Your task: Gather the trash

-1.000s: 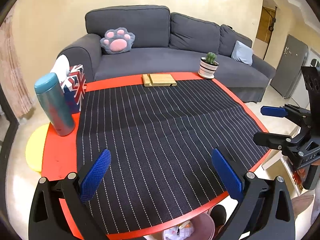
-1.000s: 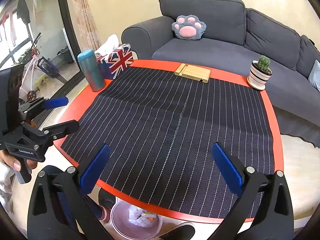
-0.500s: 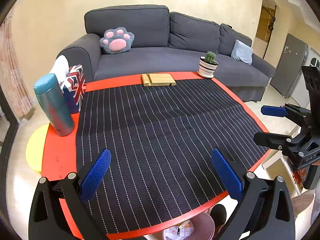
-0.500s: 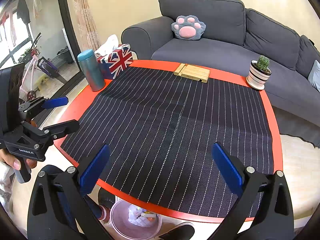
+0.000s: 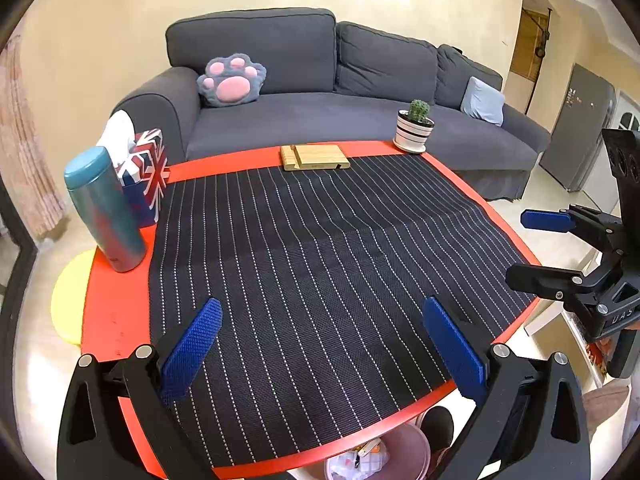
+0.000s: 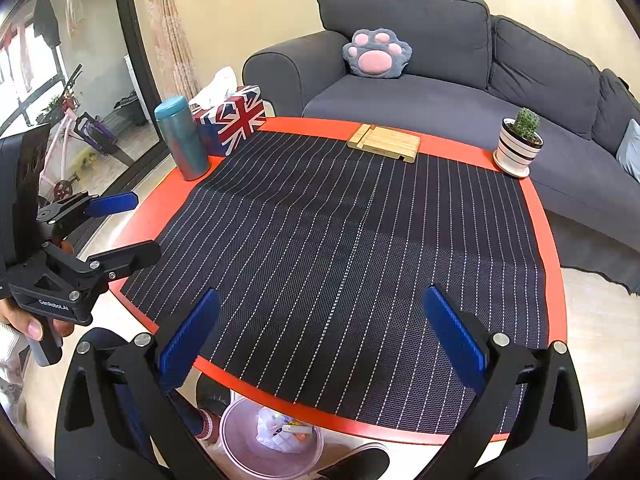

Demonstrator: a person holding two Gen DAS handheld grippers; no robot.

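A pale pink bin (image 6: pixel 240 446) with crumpled trash (image 6: pixel 282 434) in it stands on the floor under the table's near edge; it also shows in the left wrist view (image 5: pixel 416 446). My left gripper (image 5: pixel 320 344) is open and empty above the near part of the striped mat (image 5: pixel 320 248). My right gripper (image 6: pixel 320 340) is open and empty above the same mat (image 6: pixel 340 240). Each gripper shows in the other's view, the right gripper (image 5: pixel 536 250) at the right, the left gripper (image 6: pixel 122 228) at the left. No loose trash shows on the mat.
On the red round table (image 5: pixel 116 304) stand a teal flask (image 5: pixel 106 208), a Union Jack tissue box (image 5: pixel 146 176), a wooden stand (image 5: pixel 314 157) and a potted cactus (image 5: pixel 416 126). A grey sofa (image 5: pixel 320 120) lies behind. A yellow cushion (image 5: pixel 68 300) lies on the floor.
Both views have shifted very slightly; the grippers stay open and empty over the mat.
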